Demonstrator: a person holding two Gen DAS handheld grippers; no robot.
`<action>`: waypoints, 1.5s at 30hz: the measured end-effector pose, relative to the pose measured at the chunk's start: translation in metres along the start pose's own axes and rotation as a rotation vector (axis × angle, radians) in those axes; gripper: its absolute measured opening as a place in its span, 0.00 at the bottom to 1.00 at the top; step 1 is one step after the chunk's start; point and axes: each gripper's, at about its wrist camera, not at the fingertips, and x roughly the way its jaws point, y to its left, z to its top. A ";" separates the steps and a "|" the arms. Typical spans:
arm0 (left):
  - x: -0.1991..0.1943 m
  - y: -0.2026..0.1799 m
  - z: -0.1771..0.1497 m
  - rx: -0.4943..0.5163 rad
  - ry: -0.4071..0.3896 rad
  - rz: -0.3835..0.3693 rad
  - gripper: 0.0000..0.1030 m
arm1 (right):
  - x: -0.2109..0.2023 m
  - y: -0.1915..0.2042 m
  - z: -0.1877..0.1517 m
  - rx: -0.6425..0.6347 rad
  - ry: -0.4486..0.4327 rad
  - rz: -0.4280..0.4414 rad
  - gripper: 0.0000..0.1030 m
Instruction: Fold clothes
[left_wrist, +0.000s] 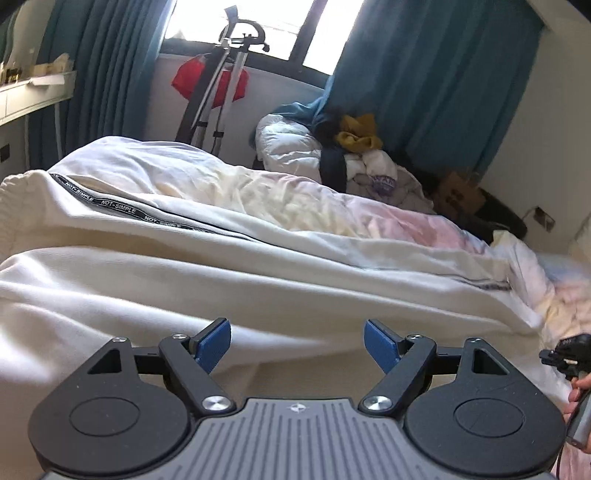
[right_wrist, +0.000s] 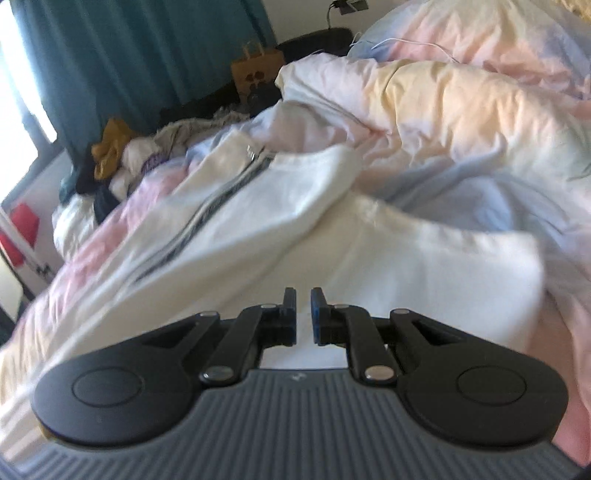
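The white jacket (left_wrist: 221, 251) lies across the bed (right_wrist: 461, 103), its zipper running away from both grippers. The left gripper (left_wrist: 297, 343) is wide open and empty; the right gripper (right_wrist: 303, 317) is nearly closed and holds nothing, just above the cloth.

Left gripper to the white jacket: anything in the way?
Nothing visible. The left gripper is open just above the white jacket, with only the jacket's own fabric between the blue pads.

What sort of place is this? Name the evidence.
Most likely a bedroom: a bed with a pastel duvet, teal curtains at a window, and a heap of clothes beyond the white jacket.
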 end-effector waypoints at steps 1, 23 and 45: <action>-0.005 -0.002 -0.003 0.004 0.002 -0.004 0.79 | -0.006 0.003 -0.003 -0.012 0.006 -0.008 0.12; -0.098 0.028 -0.025 -0.077 -0.008 0.202 0.99 | -0.062 -0.028 -0.031 0.072 0.031 -0.038 0.45; -0.091 0.060 -0.012 -0.247 0.044 0.108 1.00 | -0.019 -0.128 -0.040 0.681 0.009 -0.024 0.58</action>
